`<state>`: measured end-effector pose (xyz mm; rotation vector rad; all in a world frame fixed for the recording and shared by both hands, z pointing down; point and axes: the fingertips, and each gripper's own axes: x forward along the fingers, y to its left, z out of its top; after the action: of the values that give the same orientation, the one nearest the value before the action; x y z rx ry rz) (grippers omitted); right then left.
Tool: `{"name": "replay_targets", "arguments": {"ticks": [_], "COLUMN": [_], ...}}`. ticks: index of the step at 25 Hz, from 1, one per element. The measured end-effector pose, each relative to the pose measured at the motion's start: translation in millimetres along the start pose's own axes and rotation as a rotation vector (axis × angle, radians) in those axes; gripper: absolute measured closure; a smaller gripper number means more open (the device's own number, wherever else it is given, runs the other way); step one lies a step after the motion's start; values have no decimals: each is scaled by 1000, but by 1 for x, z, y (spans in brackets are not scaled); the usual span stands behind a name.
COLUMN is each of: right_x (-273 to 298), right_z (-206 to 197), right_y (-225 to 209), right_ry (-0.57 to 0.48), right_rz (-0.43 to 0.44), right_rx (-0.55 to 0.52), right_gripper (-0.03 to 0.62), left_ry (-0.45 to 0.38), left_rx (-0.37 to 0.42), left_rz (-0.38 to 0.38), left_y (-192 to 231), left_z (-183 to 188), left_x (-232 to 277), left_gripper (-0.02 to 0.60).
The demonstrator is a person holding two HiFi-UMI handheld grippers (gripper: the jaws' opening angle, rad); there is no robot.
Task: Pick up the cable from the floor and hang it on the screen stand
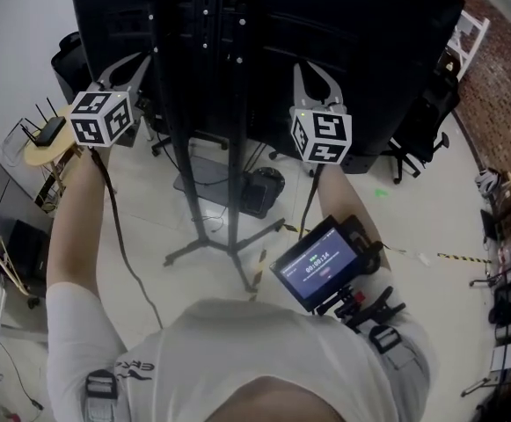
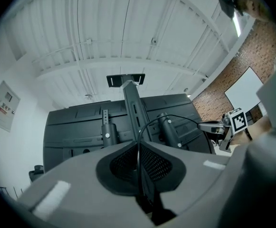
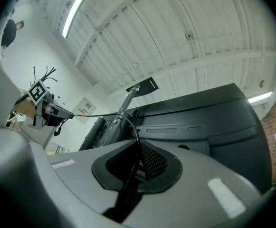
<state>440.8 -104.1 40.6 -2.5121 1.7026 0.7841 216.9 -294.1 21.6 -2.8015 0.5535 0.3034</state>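
Both tongs are held up toward the back of the screen, one on each side of the stand. The left tongs are closed to a narrow gap and pinch the cable between their meshed pads. The thin black cord leaves their tips, curves up and over, and runs across to the right tongs, which the left gripper view shows off to the right with their marker cube. The right tongs are just as narrow and grip the same cable at their tips. In the right gripper view the cord bends up from the pads and stretches left to the left tongs.

The held length of cable is off the floor. It hangs in a shallow arc between the two tongs and passes in front of the stand's pole, just beyond both sets of tips. Whether it touches the pole or its brackets cannot be told. In the head view the cord is lost against the dark screen.

The stand's pole rises past the tips of both tongs to a small black plate at its top, with the white ceiling above. Far below the tongs, the stand's legs spread over the floor. A lit display sits under the right tongs, close to the person's chest.
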Motion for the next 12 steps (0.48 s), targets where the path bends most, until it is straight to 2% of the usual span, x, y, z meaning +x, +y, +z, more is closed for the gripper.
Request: {"name": "replay_targets", "arguments": {"ticks": [5, 12], "right_x": [26, 69], "right_z": [23, 38], "right_y": [-7, -11], "right_ry": [-34, -23], "right_rz": [-15, -87], "right_rx": [-6, -50], "right_gripper": [557, 557], "left_ry": [-27, -76], "left_rx": [6, 12], "left_rz": [22, -8], "left_y": [23, 75], "left_z": [16, 27], "left_x": [14, 44], "left_gripper": [558, 558]}}
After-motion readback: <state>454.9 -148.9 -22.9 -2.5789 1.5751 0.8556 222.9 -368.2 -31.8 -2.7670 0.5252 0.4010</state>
